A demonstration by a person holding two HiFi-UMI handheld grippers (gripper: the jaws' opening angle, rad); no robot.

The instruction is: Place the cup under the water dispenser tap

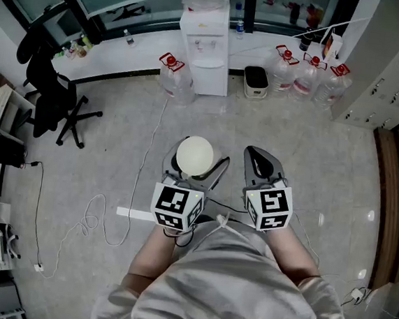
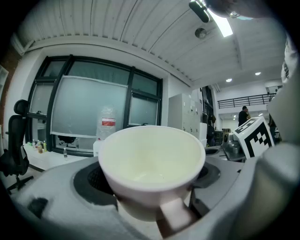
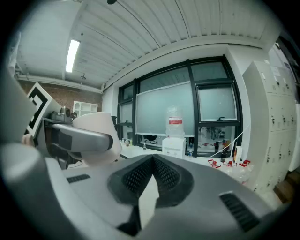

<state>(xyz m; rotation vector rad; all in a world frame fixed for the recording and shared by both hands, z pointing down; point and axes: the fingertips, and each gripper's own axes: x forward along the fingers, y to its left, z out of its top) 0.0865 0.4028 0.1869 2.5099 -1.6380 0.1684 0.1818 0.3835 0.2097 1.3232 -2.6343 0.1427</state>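
**Current state.** The left gripper [image 1: 194, 167] has its jaws spread wide around the body of the white cup [image 1: 195, 155] and grips it clear of the floor. In the left gripper view the cup stands upright, is empty, and has its handle turned back toward the camera. The right gripper [image 3: 153, 158] has its jaws brought together with nothing between them, and it sits just beside the left one. The water dispenser [image 1: 205, 47] stands against the far wall, well apart from the cup, with open floor between.

**Step in hand.** We judge this to be the carry toward the dispenser; the placing is not yet begun.

**Procedure.**
1. We hold the cup level and the grip firm throughout the approach. The jaws hold a round wall, so a tilt could let the cup slide.
2. We walk straight at the front of the dispenser. A large water bottle [image 1: 176, 76] stands just beside it on the left, and a white cable [image 1: 148, 150] trails across the floor. We steer clear of both.
3. The taps are too small to make out from here. We line the cup up once they are close.
4. We set the cup down in the recess below the tap and open the jaws only once it rests there.
5. We hold the right gripper aside, away from the cup.
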